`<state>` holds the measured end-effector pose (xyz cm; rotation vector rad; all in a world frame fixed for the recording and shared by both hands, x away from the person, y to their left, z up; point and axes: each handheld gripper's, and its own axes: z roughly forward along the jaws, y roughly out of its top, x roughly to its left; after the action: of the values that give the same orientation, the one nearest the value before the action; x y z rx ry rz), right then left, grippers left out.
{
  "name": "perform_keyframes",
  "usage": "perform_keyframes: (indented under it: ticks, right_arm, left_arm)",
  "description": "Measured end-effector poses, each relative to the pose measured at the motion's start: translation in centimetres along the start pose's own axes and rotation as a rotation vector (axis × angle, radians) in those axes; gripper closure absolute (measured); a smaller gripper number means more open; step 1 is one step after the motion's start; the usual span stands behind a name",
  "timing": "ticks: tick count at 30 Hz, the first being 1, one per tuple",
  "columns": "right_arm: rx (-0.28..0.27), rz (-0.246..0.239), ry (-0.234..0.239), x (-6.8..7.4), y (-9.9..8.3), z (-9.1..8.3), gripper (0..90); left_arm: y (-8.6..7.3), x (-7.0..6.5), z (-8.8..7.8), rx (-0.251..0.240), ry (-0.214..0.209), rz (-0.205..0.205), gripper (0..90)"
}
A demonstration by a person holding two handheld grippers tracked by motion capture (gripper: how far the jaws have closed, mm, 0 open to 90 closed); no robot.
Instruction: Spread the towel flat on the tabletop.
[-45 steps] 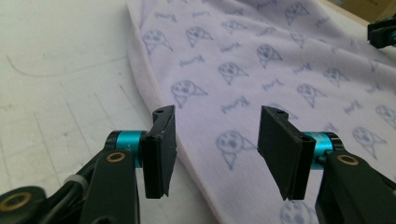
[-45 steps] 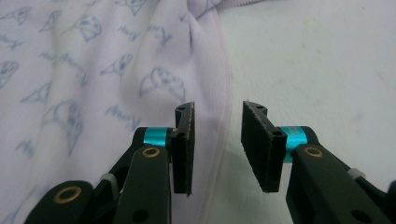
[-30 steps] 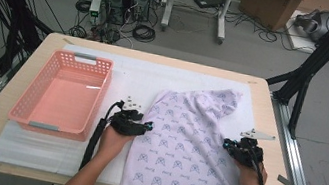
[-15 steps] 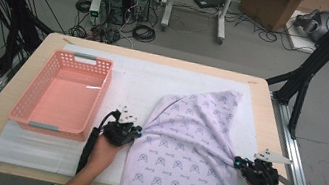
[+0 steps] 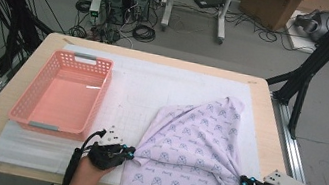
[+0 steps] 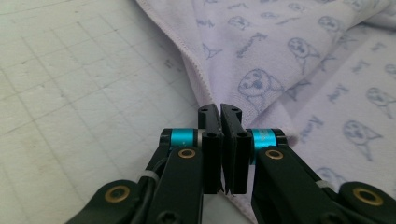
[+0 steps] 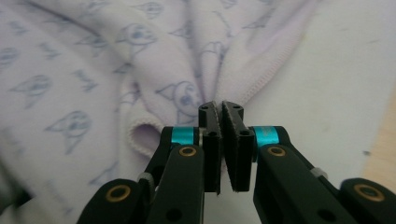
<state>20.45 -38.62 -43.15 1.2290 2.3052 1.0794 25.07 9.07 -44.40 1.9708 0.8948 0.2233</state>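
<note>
A lilac cloth [image 5: 193,153] printed with small blue figures lies on the right half of a white grid mat [image 5: 153,85]. My left gripper [image 5: 133,154] sits at the cloth's left edge near the table front. Its jaws have just been opening a little, but in the left gripper view the gripper [image 6: 220,109] still pinches the hemmed cloth [image 6: 299,60] edge. My right gripper [image 5: 244,182] is at the cloth's near right corner. In the right gripper view the gripper [image 7: 221,106] is shut on a bunched fold of cloth [image 7: 93,70]. Tension folds run from both grips.
A pink plastic basket [image 5: 52,128] stands with nothing in it on the left of the wooden table [image 5: 262,101]. Bare mat [image 6: 84,84] lies between basket and cloth. Black frame legs, cables and computer cases are on the floor behind the table.
Both hands have drawn back toward the near table edge, the right one also outward to the right. The cloth came with them and is stretched wider along its near side.
</note>
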Motion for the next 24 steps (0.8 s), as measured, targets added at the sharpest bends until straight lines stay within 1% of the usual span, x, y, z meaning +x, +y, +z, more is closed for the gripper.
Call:
perform_keyframes:
  ticks: [1,2,3,4,5,7,8,9,10,11,12,14,15,17,19,20,22,23,24]
  right_arm:
    - [-0.014,-0.01,-0.016,0.0,0.2,0.1,73.3]
    - [-0.035,-0.004,-0.035,0.0,0.4,0.2,66.0]
    - [-0.054,0.017,-0.042,-0.1,0.8,0.3,63.6]
    - [-0.078,0.022,-0.046,-0.3,1.1,0.5,62.0]
    - [-0.09,0.025,-0.057,-0.3,1.5,0.7,61.4]
    - [-0.11,0.019,-0.059,-0.6,2.4,1.3,59.7]
    - [-0.117,0.019,-0.06,-0.7,2.8,1.5,59.2]
    - [-0.127,0.023,-0.058,-1.0,3.3,2.1,58.4]
    - [-0.13,0.028,-0.057,-1.2,3.7,2.5,57.4]
    - [-0.133,0.034,-0.054,-1.3,4.1,3.0,56.9]
    - [-0.132,0.04,-0.051,-1.4,4.5,3.5,55.7]
    - [-0.132,0.04,-0.041,-1.6,5.1,4.5,54.7]
    - [-0.127,0.039,-0.036,-1.7,5.3,4.9,54.2]
    - [-0.124,0.037,-0.026,-1.7,5.5,5.6,54.1]
    - [-0.123,0.036,-0.02,-1.6,5.5,5.9,54.1]
    - [-0.122,0.03,-0.019,-1.6,5.5,6.0,54.0]
    - [-0.118,0.035,-0.021,-1.7,5.4,6.0,54.1]
    - [-0.121,0.042,-0.02,-1.8,5.3,5.9,54.3]
    - [-0.124,0.047,-0.019,-1.9,5.2,5.8,54.3]
  left_arm:
    - [0.3,0.1,0.4,0.002,-0.004,-0.013,62.7]
    - [0.7,0.3,0.7,0.0,-0.004,-0.014,57.1]
    - [1.1,0.5,1.1,-0.014,-0.003,-0.015,52.9]
    - [1.6,0.7,1.4,-0.029,-0.002,-0.014,49.1]
    - [2.1,1.0,1.7,-0.038,-0.003,-0.011,47.8]
    - [3.1,1.6,2.3,-0.058,0.002,-0.006,45.3]
    - [3.8,2.3,2.8,-0.071,0.006,-0.009,45.0]
    - [4.2,2.8,3.2,-0.096,0.018,-0.014,44.6]
    - [4.6,3.3,3.6,-0.106,0.029,-0.016,44.0]
    - [5.0,3.7,4.0,-0.095,0.04,-0.02,43.9]
    - [5.5,4.0,4.4,-0.094,0.038,-0.021,43.8]
    - [6.4,4.5,5.2,-0.098,0.042,-0.005,43.7]
    - [6.8,4.8,5.7,-0.085,0.047,0.001,43.8]
    - [7.7,5.5,6.5,-0.08,0.068,-0.018,43.8]
    - [8.6,6.2,7.4,-0.083,0.079,-0.043,44.0]
    - [9.1,6.6,7.9,-0.074,0.085,-0.051,44.0]
    - [9.9,7.2,8.8,-0.069,0.102,-0.05,44.2]
    - [10.2,7.4,9.2,-0.067,0.102,-0.055,44.4]
    - [10.4,7.5,9.7,-0.078,0.109,-0.054,44.9]
